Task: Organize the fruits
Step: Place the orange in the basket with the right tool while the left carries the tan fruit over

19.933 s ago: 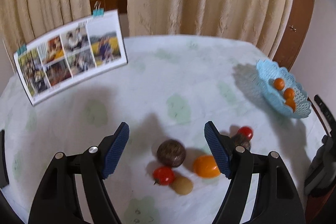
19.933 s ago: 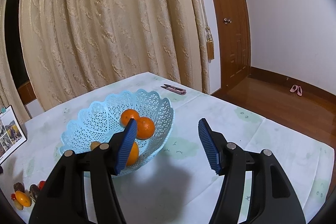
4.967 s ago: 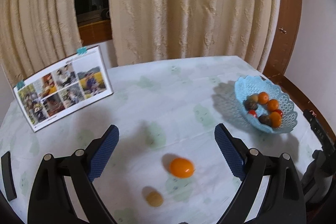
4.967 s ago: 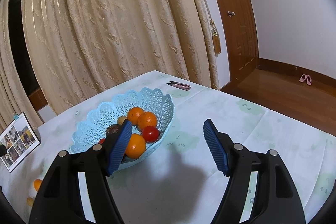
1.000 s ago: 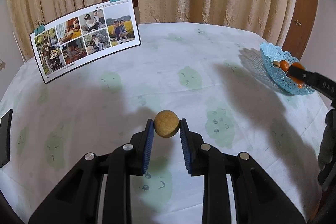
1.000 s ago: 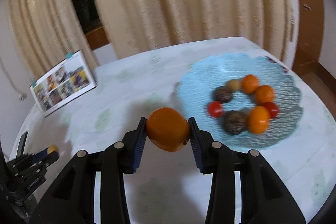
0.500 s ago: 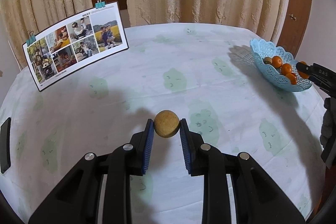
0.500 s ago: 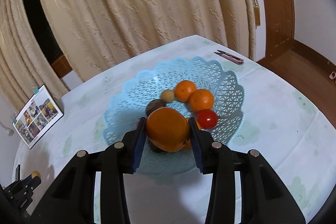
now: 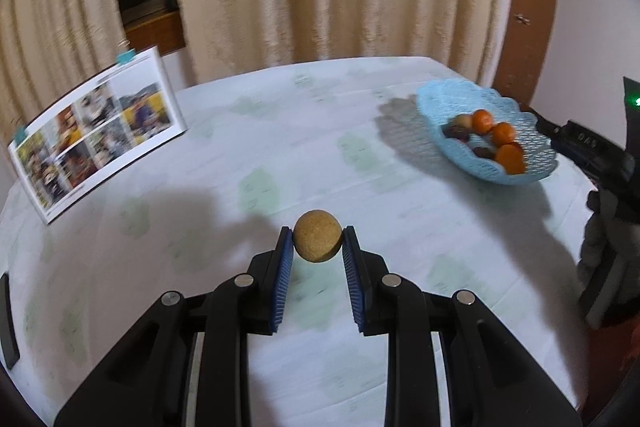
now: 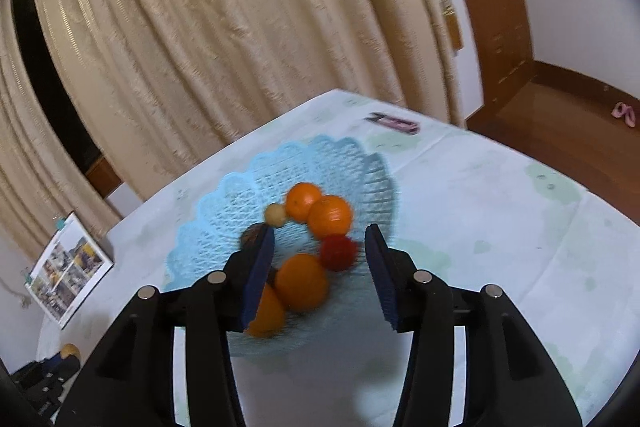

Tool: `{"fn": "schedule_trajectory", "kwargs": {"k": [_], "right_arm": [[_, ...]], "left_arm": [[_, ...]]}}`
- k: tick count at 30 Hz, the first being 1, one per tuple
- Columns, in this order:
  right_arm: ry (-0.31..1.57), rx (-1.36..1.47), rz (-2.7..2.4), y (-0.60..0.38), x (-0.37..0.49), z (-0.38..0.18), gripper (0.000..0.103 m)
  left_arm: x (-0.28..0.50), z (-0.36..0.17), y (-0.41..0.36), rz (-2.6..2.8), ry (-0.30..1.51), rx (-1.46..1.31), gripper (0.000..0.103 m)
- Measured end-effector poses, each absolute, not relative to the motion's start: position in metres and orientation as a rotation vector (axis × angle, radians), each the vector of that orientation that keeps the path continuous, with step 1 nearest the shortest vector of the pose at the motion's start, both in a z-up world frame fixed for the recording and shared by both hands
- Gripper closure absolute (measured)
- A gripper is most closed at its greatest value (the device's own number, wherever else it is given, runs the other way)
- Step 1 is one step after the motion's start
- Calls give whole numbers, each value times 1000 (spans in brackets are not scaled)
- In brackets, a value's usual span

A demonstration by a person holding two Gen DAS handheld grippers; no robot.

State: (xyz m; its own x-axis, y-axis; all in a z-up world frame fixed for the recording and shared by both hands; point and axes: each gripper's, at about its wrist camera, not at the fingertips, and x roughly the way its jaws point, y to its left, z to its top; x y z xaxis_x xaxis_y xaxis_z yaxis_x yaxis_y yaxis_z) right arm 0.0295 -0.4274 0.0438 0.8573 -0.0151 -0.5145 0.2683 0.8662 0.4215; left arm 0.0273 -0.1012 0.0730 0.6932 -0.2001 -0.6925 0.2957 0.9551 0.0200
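My left gripper (image 9: pixel 318 247) is shut on a small tan round fruit (image 9: pixel 318 241) and holds it above the tablecloth. The blue lattice basket (image 9: pixel 436 99) stands at the right with several fruits in it. In the right wrist view my right gripper (image 10: pixel 320 247) is open and empty just above the basket (image 10: pixel 248 183). An orange fruit (image 10: pixel 302 281) lies below the open jaws among oranges (image 10: pixel 330 215), a red tomato (image 10: pixel 338 251) and a small tan fruit (image 10: pixel 276 214). The left gripper with its fruit shows at the bottom left (image 10: pixel 69 351).
A photo board (image 9: pixel 96 131) stands on the left of the round table (image 9: pixel 280 147); it also shows in the right wrist view (image 10: pixel 68 271). Pink nail clippers (image 10: pixel 394 123) lie behind the basket. Curtains hang behind the table, a wooden door at right.
My right gripper has opened and the orange fruit it held now lies in the basket. My left gripper has carried the tan fruit higher and turned a little toward the basket.
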Motion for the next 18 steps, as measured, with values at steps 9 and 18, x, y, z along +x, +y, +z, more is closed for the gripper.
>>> {"fn": "schedule_trajectory", "kwargs": {"k": [9, 18], "right_arm": [[425, 451, -227, -422, 7, 52, 50], [391, 468, -278, -428, -3, 55, 46]], "left_arm": [[50, 87, -162, -388, 720, 156, 77], [68, 89, -219, -496, 686, 178, 77]]}}
